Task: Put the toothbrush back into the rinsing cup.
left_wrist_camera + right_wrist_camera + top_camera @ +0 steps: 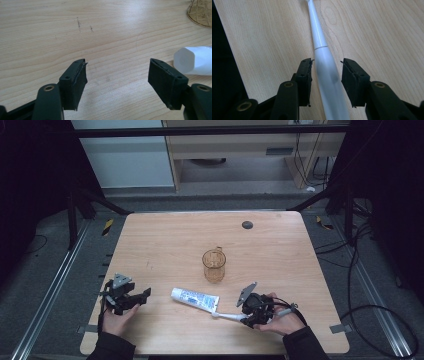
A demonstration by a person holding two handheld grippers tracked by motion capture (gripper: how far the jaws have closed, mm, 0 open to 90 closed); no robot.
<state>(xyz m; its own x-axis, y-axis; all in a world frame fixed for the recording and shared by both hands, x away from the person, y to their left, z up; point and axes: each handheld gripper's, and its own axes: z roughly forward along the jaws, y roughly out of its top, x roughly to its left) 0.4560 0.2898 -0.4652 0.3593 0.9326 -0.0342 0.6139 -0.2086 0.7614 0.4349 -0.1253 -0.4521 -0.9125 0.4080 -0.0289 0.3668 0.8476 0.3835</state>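
Note:
A white toothbrush (227,316) lies flat on the wooden table (165,235) near its front edge. My right gripper (246,316) is open and straddles the handle (323,57); a narrow gap shows on each side between the pads and the handle. A white toothpaste tube (195,298) lies just left of the brush head. My left gripper (141,296) is open and holds nothing, low over the table left of the tube. In the left gripper view (117,67) the tube's white end (192,61) lies just beyond the right jaw.
An amber glass mug (214,265) stands upright mid-table behind the tube; its base (201,12) appears at the top right of the left gripper view. A small dark round disc (247,224) sits near the far edge. Black frame bars and cables surround the table.

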